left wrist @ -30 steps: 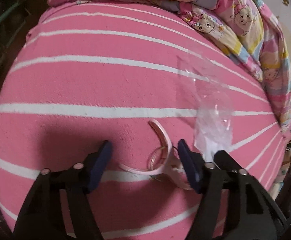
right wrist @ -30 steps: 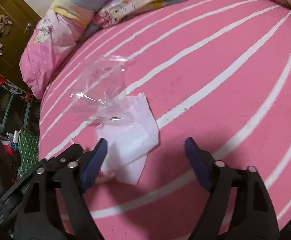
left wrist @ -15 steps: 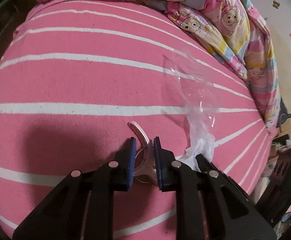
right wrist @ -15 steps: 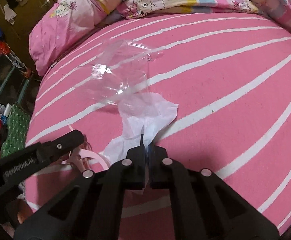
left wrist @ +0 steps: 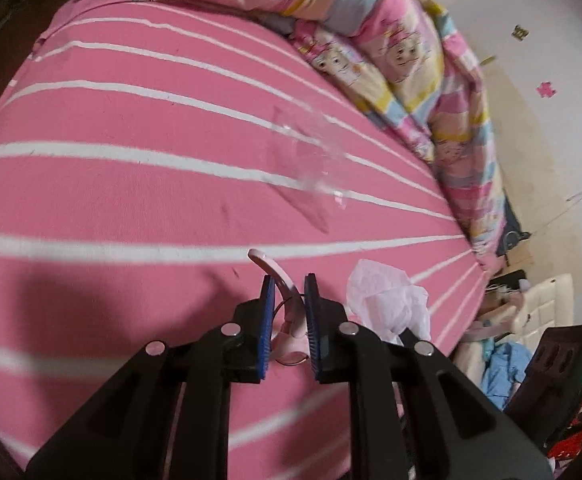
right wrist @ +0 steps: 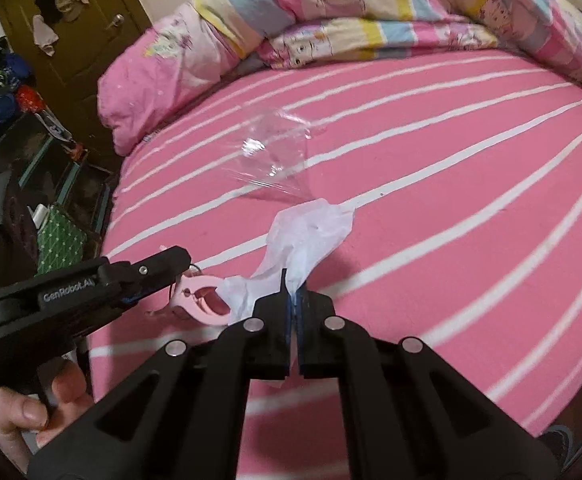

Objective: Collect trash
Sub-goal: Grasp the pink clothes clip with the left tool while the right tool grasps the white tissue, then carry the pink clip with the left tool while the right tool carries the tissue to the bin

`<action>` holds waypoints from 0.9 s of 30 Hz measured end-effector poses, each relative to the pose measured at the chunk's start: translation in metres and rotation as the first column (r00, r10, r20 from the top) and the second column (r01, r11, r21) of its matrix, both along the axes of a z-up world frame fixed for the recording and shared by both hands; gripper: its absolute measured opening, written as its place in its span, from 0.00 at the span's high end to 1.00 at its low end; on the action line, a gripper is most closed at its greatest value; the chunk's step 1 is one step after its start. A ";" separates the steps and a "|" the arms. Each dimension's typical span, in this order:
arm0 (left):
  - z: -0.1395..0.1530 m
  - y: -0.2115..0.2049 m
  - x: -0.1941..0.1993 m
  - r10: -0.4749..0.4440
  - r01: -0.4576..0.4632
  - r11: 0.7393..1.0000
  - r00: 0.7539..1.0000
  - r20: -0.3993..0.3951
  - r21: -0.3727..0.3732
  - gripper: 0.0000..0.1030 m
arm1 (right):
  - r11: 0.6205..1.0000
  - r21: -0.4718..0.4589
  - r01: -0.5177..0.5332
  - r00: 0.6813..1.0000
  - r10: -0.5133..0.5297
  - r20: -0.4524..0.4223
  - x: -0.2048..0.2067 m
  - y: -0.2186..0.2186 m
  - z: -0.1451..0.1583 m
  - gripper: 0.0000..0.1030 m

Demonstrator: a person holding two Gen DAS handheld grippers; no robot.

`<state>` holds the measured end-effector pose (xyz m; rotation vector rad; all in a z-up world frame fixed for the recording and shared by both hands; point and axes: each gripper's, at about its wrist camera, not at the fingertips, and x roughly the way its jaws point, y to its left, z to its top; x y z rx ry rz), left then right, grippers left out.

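Left gripper (left wrist: 287, 300): nearly closed, its blue pads (left wrist: 266, 320) clamped on either side of the pink clip (left wrist: 281, 280); a narrow gap shows between the pads, filled by the clip.
Right gripper (right wrist: 294, 300): closed tight on the white tissue (right wrist: 311, 232), pads pressed together with a fold of tissue pinched between them.
Pink clip: a curved plastic piece with a thin wire ring, held in the left gripper just above the bed (left wrist: 111, 200); one arm curves up past the fingertips. In the right wrist view the clip (right wrist: 199, 300) sticks out from the left gripper (right wrist: 179, 268) and sits just beside the tissue.
White tissue: crumpled, bunched upward from the right gripper's tips; whether its far edge touches the sheet I cannot tell. In the left wrist view the tissue (left wrist: 387, 304) shows just to the right of the left gripper.
Clear plastic wrapper (right wrist: 275, 160): transparent, crinkled, lying on the bed beyond the tissue, close to it; also seen in the left wrist view (left wrist: 307, 160) further up the sheet.
Bed: pink sheet with white stripes.
Quilt (right wrist: 351, 12): striped cartoon-print bedding heaped along the far edge of the bed.
Hand (right wrist: 31, 408): bare fingers grip the handle of the left gripper at the lower left of the right wrist view.
Door (right wrist: 71, 40): brown, beyond the bed, with clothes hung on it.
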<state>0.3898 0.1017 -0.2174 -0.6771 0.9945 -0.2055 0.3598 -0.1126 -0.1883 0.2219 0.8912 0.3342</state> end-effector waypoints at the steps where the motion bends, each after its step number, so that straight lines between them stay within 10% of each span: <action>1: 0.005 -0.005 -0.009 -0.006 0.006 1.000 1.000 0.009 -0.001 0.86 | 1.000 0.003 0.001 1.000 -0.001 0.009 -0.008 -0.004 0.006 0.98; 27: 0.091 -0.189 -0.183 -0.277 0.268 0.959 0.955 0.104 0.091 0.86 | 0.969 0.124 0.214 0.967 -0.228 0.110 -0.249 -0.184 0.059 0.98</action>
